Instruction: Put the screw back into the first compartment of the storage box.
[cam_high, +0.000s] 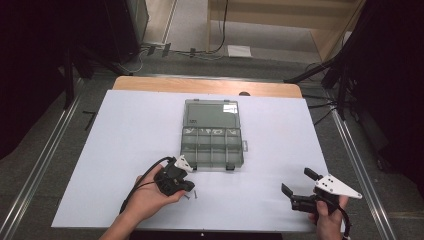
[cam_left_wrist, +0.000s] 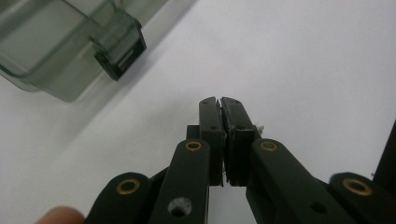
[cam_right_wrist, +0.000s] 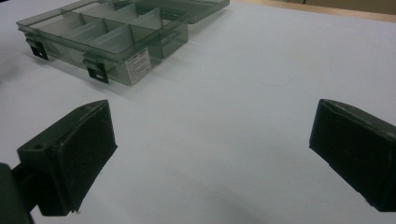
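Screws (cam_high: 192, 196) just beside the left tongs (cam_high: 184, 189).

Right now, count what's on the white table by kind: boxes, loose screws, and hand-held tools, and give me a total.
Clear compartment box, lid open: 1
Small loose screws on the table by the left tool: 2, as far as I can tell at that size
Hand-held tools: 2, the left tool shut and the right tool open
Total: 5
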